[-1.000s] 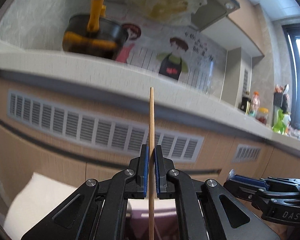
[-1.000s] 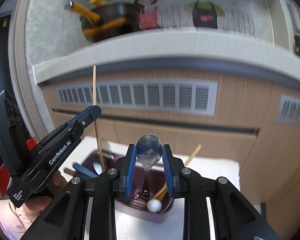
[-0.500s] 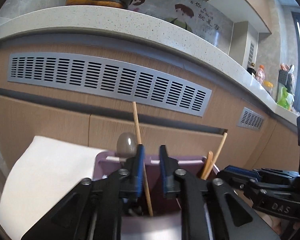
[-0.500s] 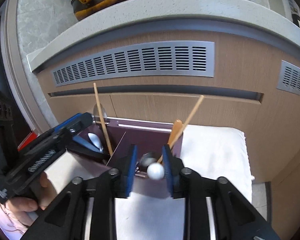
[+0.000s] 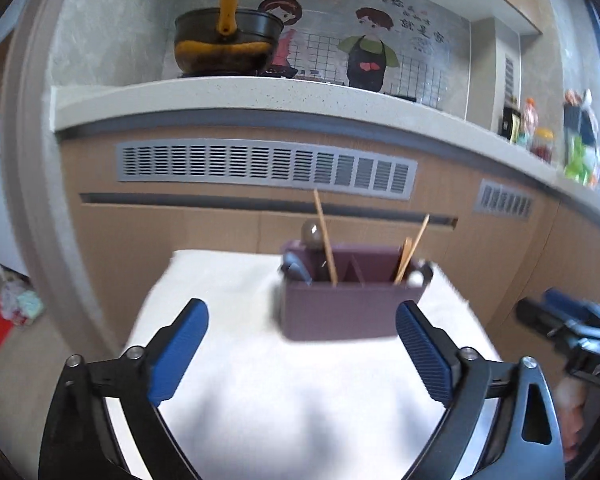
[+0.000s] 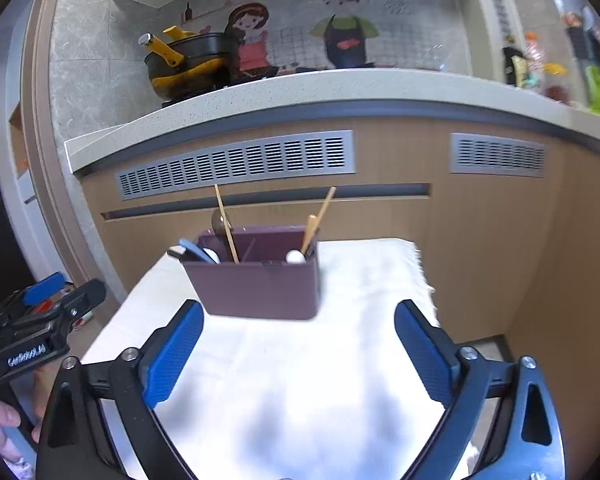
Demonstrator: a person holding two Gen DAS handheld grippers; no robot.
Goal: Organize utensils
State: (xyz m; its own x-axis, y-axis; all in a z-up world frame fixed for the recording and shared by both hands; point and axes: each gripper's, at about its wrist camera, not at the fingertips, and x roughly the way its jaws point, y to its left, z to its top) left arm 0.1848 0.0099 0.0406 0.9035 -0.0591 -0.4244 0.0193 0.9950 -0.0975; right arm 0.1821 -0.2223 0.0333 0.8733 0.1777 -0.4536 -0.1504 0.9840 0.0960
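A dark purple utensil holder stands on a white cloth. It holds two wooden chopsticks, a steel spoon, a white-tipped utensil and blue-handled pieces. My left gripper is open and empty, a little way back from the holder. My right gripper is open and empty, also back from it. The right gripper shows at the right edge of the left wrist view; the left gripper shows at the left edge of the right wrist view.
A kitchen counter with wooden cabinet fronts and grey vents rises behind the cloth-covered table. A black and yellow pot sits on the counter. Bottles and jars stand far right.
The left gripper let go of the chopstick into the holder and the right gripper let go of the spoon. Both jaws opened wide and pulled back from the holder.
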